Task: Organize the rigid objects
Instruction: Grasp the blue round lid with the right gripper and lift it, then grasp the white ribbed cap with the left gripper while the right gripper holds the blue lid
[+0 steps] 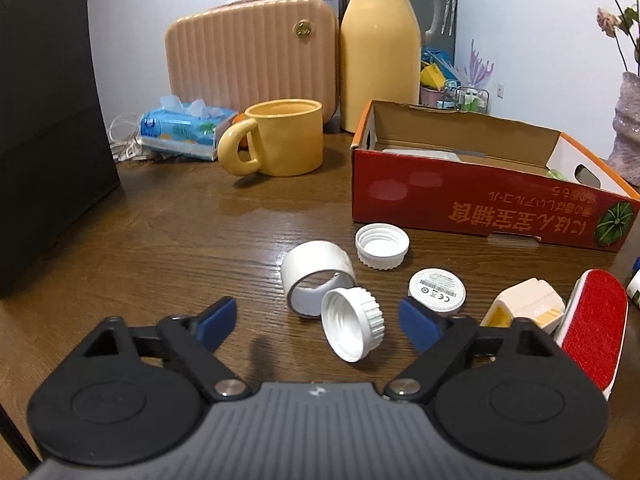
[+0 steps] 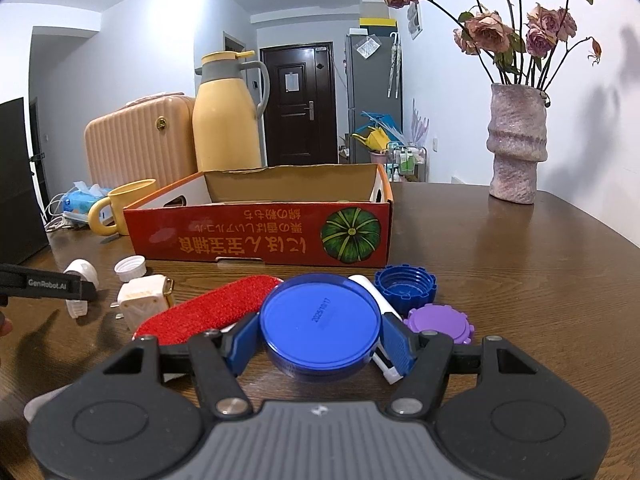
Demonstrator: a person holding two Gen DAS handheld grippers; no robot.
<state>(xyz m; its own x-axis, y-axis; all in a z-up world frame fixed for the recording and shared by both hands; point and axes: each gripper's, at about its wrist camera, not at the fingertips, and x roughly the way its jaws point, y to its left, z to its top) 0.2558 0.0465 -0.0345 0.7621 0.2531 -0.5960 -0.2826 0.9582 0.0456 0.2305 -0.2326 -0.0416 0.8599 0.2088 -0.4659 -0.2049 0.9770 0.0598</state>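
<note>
Left wrist view: left gripper (image 1: 318, 322) with jaws apart, nothing pressed between the blue pads (image 1: 218, 320). Just ahead of the tips, a tilted white screw cap (image 1: 352, 324), leaning against a white tape ring (image 1: 316, 276), closer to the right pad but not touching it. A little further ahead, a second white cap (image 1: 382, 246) lying open side up. Ahead to the right, a white round disc (image 1: 438, 290) with printed marks, then a cream plug adapter (image 1: 524, 306) and a red lint brush (image 1: 596, 320) beside the right finger. Beyond these, the red cardboard box (image 1: 480, 204), open on top. Far ahead, a yellow mug (image 1: 284, 138), a tissue pack (image 1: 184, 128), a peach case (image 1: 252, 60) and a yellow thermos (image 1: 380, 56).

Right wrist view only: right gripper (image 2: 320, 344) clamped on a blue round lid (image 2: 320, 326), both pads against its rim. Behind the lid, a white tube (image 2: 374, 292), partly hidden. Ahead to the right of the tips, a purple lid (image 2: 438, 322) and a dark blue cap (image 2: 404, 284). Far right, a vase (image 2: 516, 144) of dried roses on the wooden table (image 2: 520, 264). At the far left, part of the left gripper seen from its side above the white caps; whether the jaws are apart cannot be told from here.

Seen only from the left wrist: something white and something green inside the box, too hidden to identify.
</note>
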